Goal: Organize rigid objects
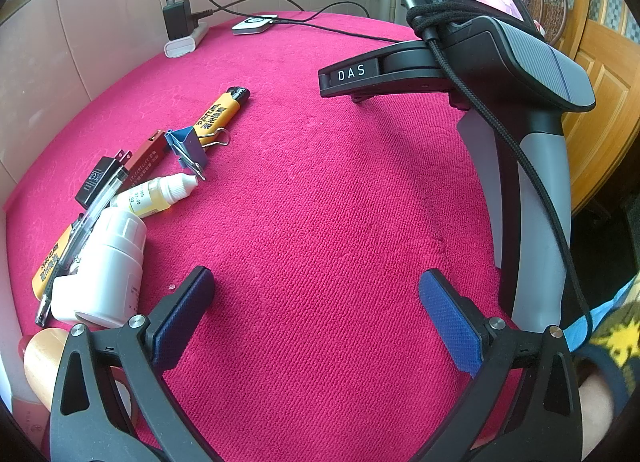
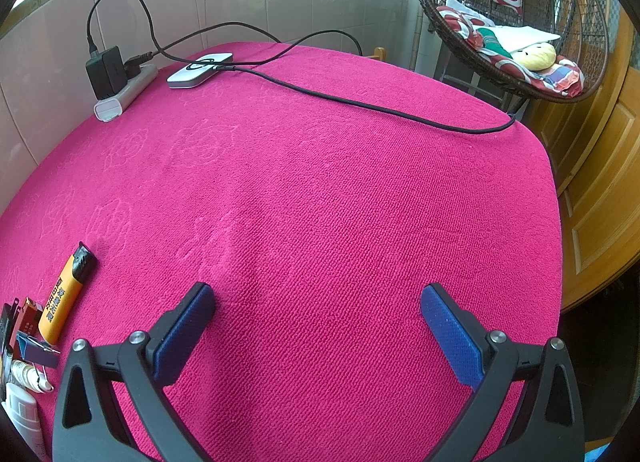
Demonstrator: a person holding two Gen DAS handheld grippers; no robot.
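Left wrist view: the left claw [image 1: 316, 302] is spread wide and empty over the pink surface [image 1: 320, 202]. "DAS" is read on the right claw [image 2: 318, 316], likewise wide open and empty. An orange lighter [image 1: 224, 108] with unreadable black print, a blue binder clip [image 1: 188, 146], a dropper bottle [image 1: 160, 194] and a white bottle [image 1: 104, 266] are clustered at the left.

Pink cloth table [image 2: 320, 202] — lighter [image 1: 221, 110], clip [image 1: 188, 146], bottles [image 1: 106, 266], power strip [image 2: 126, 96].

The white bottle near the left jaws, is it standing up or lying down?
Lying down: the white bottle rests on its side on the red cloth.
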